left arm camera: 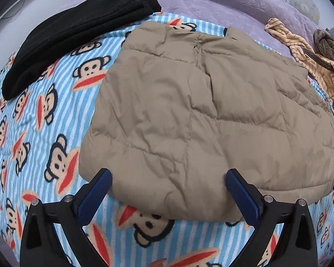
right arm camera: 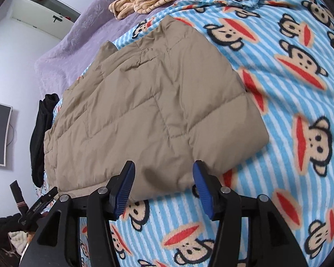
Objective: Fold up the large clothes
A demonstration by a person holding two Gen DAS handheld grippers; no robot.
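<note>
The tan quilted puffer jacket (left arm camera: 202, 115) is laid flat, partly folded, on the blue-striped monkey-print fleece blanket (left arm camera: 33, 133), with left gripper (left arm camera: 168, 181) and right gripper (right arm camera: 163, 173) held apart, empty, at its near edge, presumably for the next fold.

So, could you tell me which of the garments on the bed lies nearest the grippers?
The tan quilted jacket: its near edge lies just ahead of both open grippers, while the folded black garment and the striped yellow clothing lie farther off.
</note>
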